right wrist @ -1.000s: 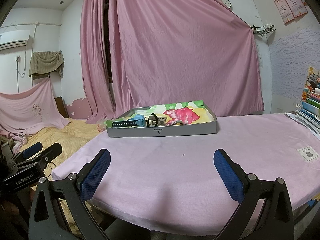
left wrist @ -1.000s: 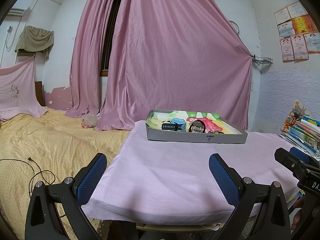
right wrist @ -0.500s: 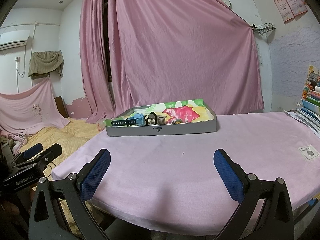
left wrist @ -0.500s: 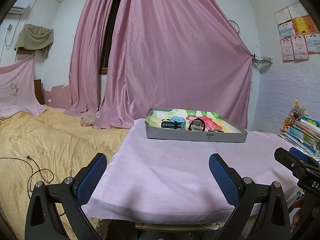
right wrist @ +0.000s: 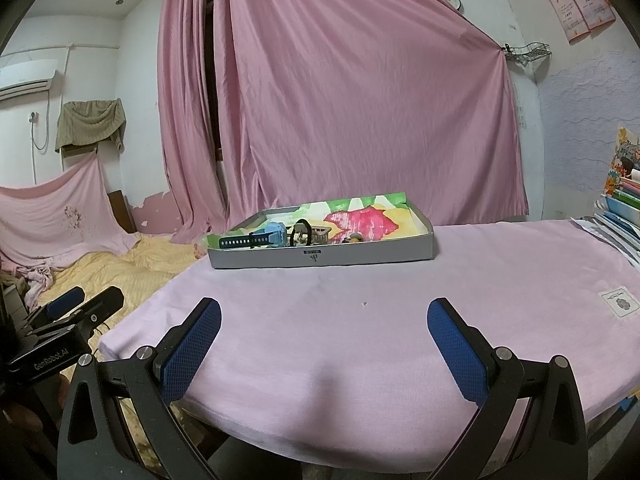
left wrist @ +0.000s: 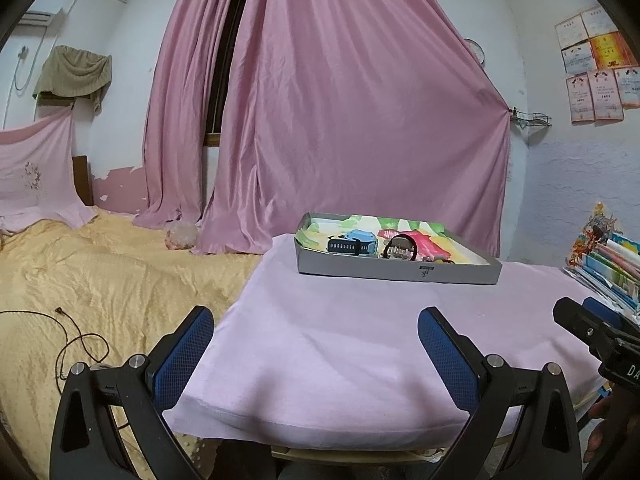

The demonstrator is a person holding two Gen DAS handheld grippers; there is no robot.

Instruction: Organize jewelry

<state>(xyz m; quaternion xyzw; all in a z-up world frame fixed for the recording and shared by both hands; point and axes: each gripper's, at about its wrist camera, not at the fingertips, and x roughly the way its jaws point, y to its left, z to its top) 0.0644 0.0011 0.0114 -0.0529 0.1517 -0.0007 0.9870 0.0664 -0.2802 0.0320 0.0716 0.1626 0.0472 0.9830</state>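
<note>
- Both hand-held grippers hang released and empty at the near edge of the worktop [right wrist: 400, 340]: the left hand-held gripper [left wrist: 316, 344] and the right hand-held gripper [right wrist: 324, 338] each have blue pads spread wide.
- Well ahead of both sits a grey tray [left wrist: 396, 271] on the pink cloth.
- Inside it lie a blue watch [left wrist: 356, 244], a dark ring-shaped band [left wrist: 400, 246] and smaller pieces too small to tell.
- Left of the left hand-held gripper lies a yellow bed [left wrist: 100, 280].

Your left gripper [left wrist: 316, 354] hangs wide open at the frame's bottom over the pink tablecloth [left wrist: 360, 340]; the grey tray [left wrist: 396, 270] with a blue watch [left wrist: 358, 242] sits centre-right.
</note>
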